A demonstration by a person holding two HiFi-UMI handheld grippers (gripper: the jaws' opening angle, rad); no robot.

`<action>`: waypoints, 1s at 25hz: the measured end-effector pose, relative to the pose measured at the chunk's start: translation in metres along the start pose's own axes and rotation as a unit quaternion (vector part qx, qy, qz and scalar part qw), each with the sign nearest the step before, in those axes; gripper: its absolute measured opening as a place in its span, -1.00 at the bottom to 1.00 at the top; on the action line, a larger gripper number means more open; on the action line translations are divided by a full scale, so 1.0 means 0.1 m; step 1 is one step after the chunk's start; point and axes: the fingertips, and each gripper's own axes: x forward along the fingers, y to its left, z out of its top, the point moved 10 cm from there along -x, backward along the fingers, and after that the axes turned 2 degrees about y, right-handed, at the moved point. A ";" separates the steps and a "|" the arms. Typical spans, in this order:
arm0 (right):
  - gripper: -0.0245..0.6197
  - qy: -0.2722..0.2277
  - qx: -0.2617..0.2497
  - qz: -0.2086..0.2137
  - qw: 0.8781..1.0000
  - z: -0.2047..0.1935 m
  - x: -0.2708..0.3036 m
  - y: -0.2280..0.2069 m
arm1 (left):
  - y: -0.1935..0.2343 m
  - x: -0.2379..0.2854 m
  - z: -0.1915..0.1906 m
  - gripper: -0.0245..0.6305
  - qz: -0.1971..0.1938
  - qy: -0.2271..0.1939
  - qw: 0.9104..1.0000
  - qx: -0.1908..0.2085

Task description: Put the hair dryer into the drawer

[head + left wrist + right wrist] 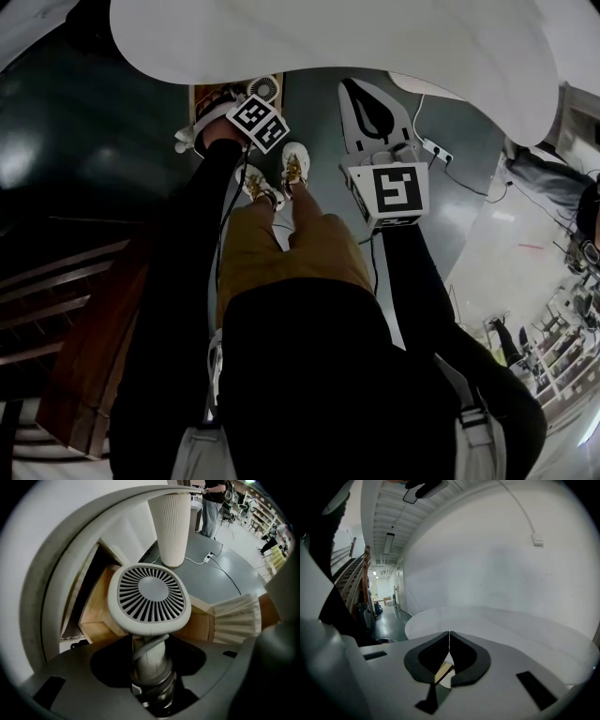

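The left gripper (152, 670) has its jaws pinching the dryer (149, 597) by its handle. The dryer's grilled head is just over the open drawer (99, 609), apparently not yet set inside. The right gripper (449, 641), beside the drawer, has its jaws pressed together on nothing. Remaining, I judge: lower the dryer in and release it.

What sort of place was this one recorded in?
Likely a large workshop or lab hall rather than a home: a glossy grey floor with a power strip and cable lying on it, storage racks along the far side, and a big white round table.
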 end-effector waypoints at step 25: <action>-0.84 0.023 -0.015 0.005 1.000 -0.24 -0.19 -0.01 | 0.12 0.42 0.12 -0.19 0.069 0.015 0.997 -0.045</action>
